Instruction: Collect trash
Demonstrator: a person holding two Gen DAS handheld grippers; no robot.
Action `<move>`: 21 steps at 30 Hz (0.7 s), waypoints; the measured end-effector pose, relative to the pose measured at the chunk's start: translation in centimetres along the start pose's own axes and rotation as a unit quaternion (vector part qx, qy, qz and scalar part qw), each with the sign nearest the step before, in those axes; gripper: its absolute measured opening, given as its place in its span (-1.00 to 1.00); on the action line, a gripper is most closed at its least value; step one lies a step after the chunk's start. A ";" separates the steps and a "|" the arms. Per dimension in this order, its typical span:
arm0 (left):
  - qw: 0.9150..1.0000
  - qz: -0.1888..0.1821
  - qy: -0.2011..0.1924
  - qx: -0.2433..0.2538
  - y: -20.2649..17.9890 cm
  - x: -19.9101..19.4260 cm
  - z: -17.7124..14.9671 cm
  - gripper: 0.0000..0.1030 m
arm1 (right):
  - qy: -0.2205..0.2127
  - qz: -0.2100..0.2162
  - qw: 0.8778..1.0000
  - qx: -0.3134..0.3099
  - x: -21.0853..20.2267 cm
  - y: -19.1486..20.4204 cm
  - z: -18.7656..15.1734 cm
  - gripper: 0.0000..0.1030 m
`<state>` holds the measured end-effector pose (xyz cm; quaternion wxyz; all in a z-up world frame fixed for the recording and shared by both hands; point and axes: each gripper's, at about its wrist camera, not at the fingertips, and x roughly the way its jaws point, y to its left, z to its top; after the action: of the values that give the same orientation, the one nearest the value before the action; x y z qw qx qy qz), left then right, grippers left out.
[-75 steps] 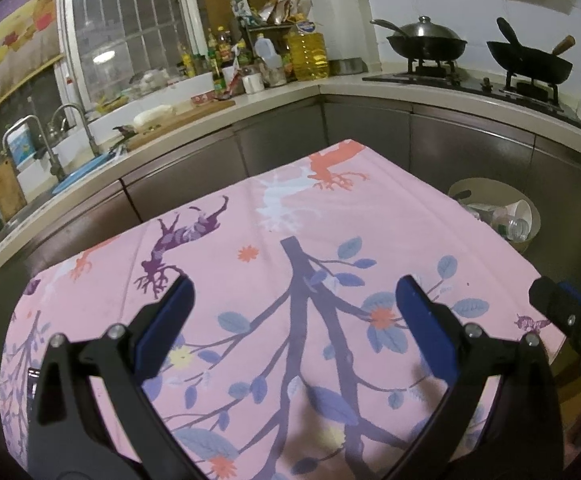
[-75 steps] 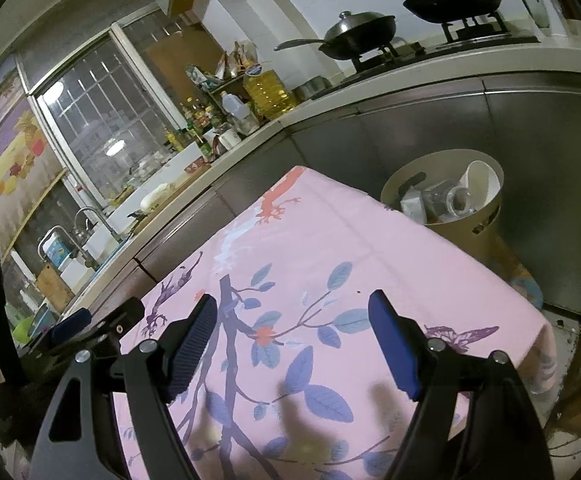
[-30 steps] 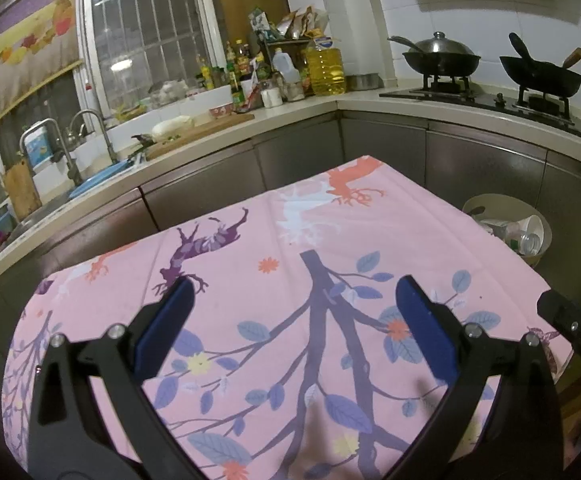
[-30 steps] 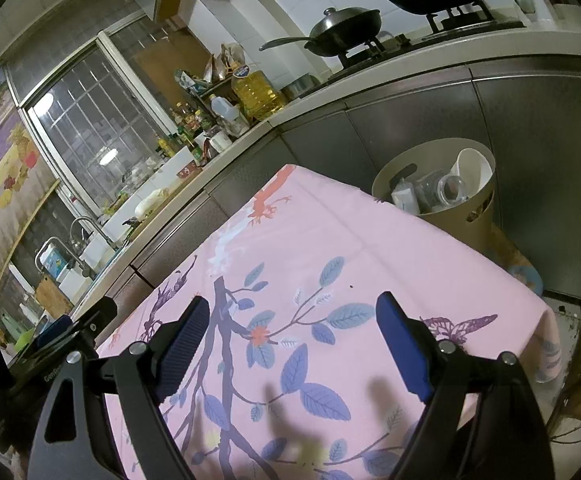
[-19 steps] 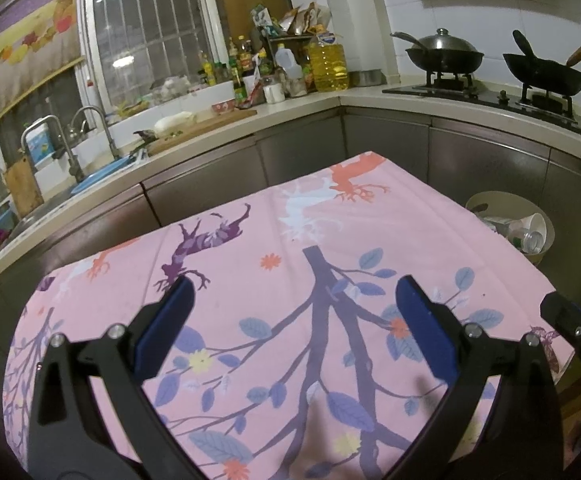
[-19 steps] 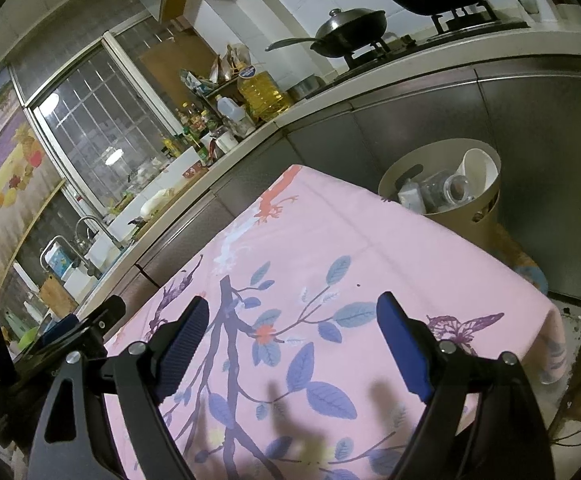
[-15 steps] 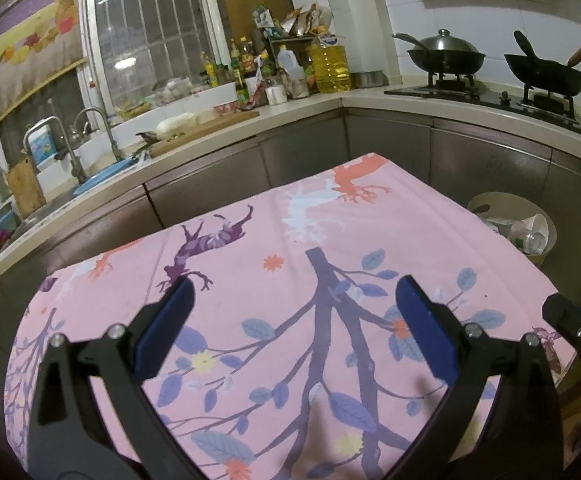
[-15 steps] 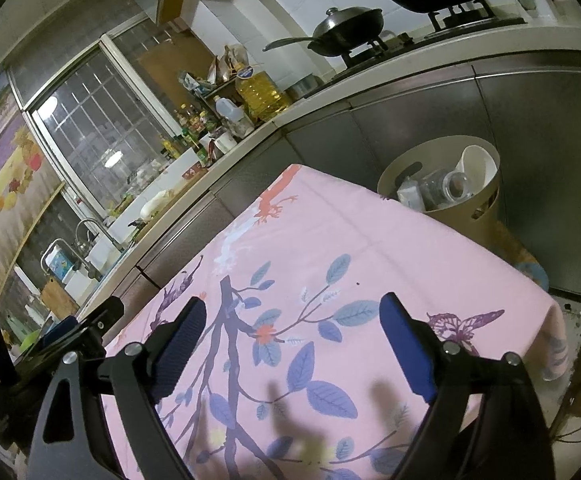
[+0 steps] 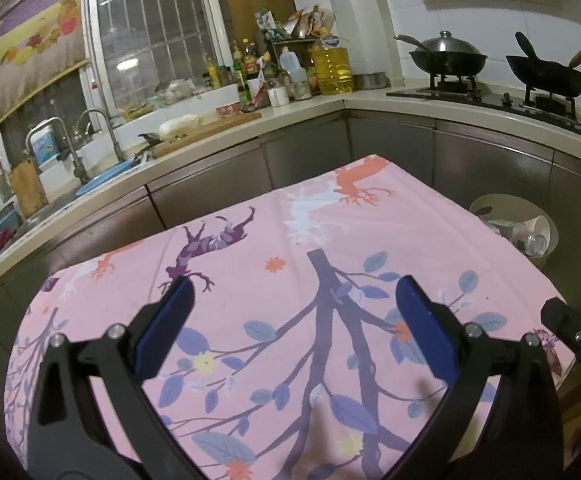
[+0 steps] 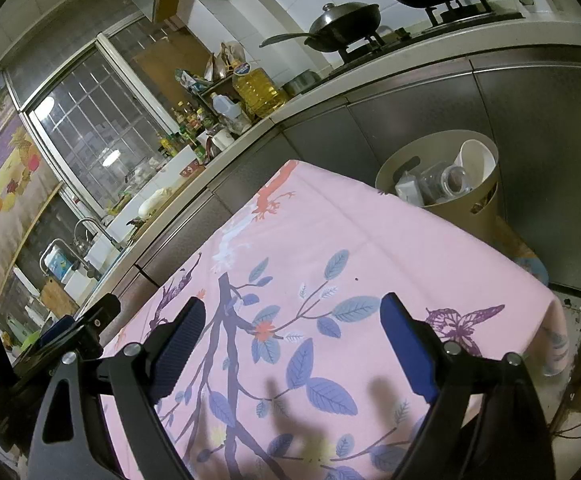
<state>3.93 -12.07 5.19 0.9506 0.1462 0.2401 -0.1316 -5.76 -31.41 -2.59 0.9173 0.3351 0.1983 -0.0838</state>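
Trash sits in the bin (image 10: 466,204); our left gripper (image 9: 292,300) and right gripper (image 10: 290,320) gape wide, holding nothing, above the tablecloth (image 9: 330,232).

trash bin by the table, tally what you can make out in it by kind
Inside the trash bin, as far as can be made out:
white paper cup: 1
clear plastic bottle: 1
small white carton: 1
Total: 3; anything deeper is hidden.
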 end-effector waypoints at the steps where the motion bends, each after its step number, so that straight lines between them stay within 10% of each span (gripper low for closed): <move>1: 1.000 0.000 0.000 0.000 0.0 0.0 0.0 0.88 | 0.000 0.000 1.000 0.000 0.0 0.0 0.0 0.66; 21: 1.000 -0.007 0.009 -0.001 -0.1 0.5 -0.2 0.88 | 0.015 0.002 1.000 0.003 0.6 -0.1 -0.4 0.66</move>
<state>4.20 -12.22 4.76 0.9475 0.1449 0.2501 -0.1365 -5.34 -31.24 -3.12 0.9133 0.3396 0.2109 -0.0780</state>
